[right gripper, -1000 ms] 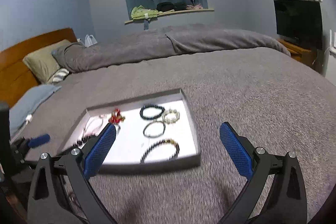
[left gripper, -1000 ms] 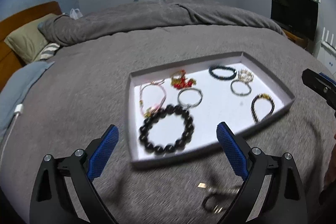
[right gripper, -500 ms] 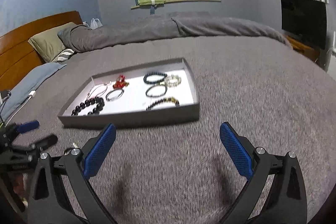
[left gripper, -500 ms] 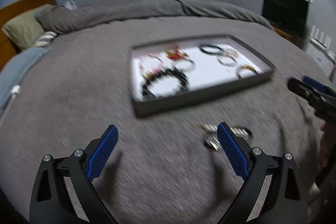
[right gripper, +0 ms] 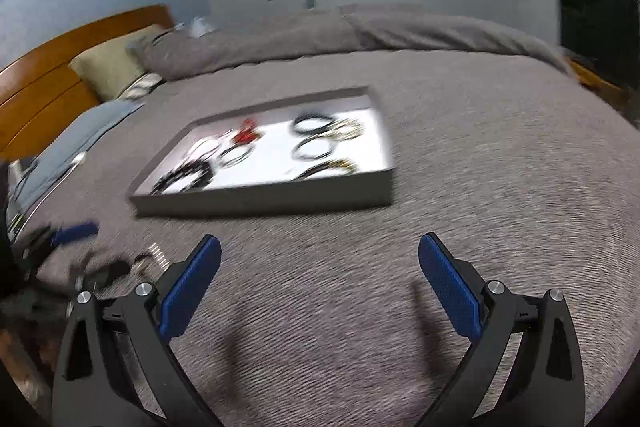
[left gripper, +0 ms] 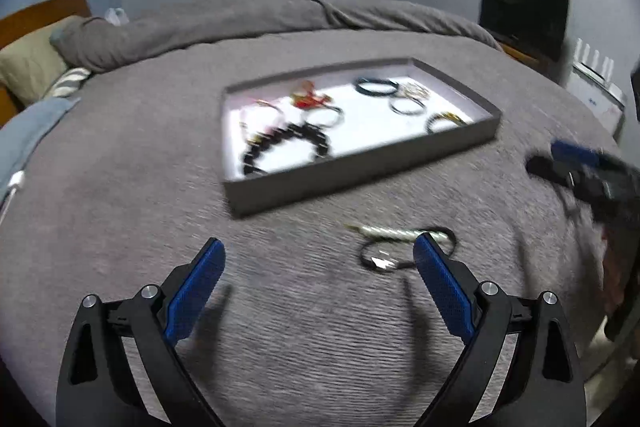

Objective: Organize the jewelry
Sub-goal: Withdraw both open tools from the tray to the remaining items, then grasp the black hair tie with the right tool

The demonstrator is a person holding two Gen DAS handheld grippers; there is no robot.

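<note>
The left gripper (left gripper: 318,263) was spread wide over the bedspread (left gripper: 120,155), holding nothing. Just beyond its right finger lay a loose bracelet (left gripper: 404,247), outside the tray (left gripper: 360,175); probably light, limp and slippery, best pinched across one strand. The right gripper (right gripper: 319,259) gaped too, empty, with open bedspread around and the tray's wall ahead.

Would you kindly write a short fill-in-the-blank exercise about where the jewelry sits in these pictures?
1. The shallow grey tray rests on a grey ___.
2. The large black beaded bracelet lies ___ the tray.
3. The loose dark cord bracelets lie ___ the tray, on the blanket.
4. Both the left tool and right tool are ___.

Missing: blanket; inside; outside; open
</note>
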